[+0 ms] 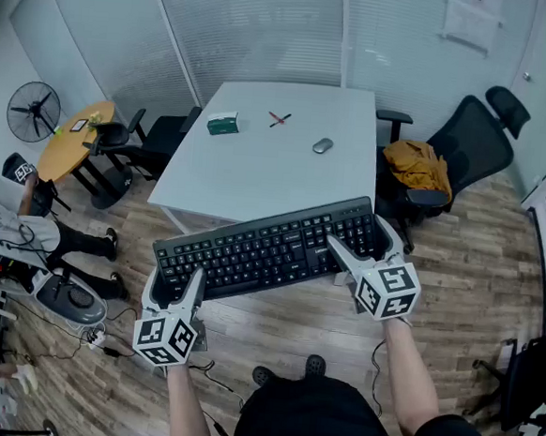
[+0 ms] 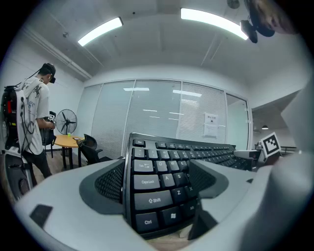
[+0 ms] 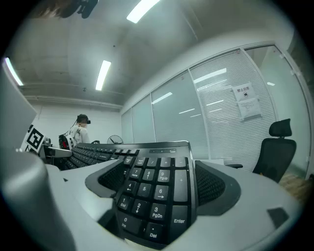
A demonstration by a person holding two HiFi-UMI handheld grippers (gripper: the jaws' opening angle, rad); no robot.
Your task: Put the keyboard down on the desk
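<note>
the white desk [image 1: 257, 178] stands in the middle of the room on a wood-plank floor [image 1: 283, 326]. a black office chair [image 1: 469, 143] sits just off its right side, with a mustard-coloured garment [image 1: 418, 165] heaped on the seat.

the black keyboard [image 1: 271, 245] is up in the air, off the desk. it hangs crosswise over the floor at the desk's near edge, and in the head view its right end overlaps the desk's near corner.

the left hand-held gripper [image 1: 175, 291] has the keyboard's left end, the ctrl and shift end, between its jaws. they stand wide and press on the front and back long edges. the right hand-held gripper [image 1: 365, 250] clamps the number-pad end the same way, jaws wide across the keyboard's depth.

on the far part of the desk lie a green box [image 1: 223, 123], a grey computer mouse [image 1: 323, 146] and two crossed pens [image 1: 279, 120], all well apart from the keyboard.
</note>
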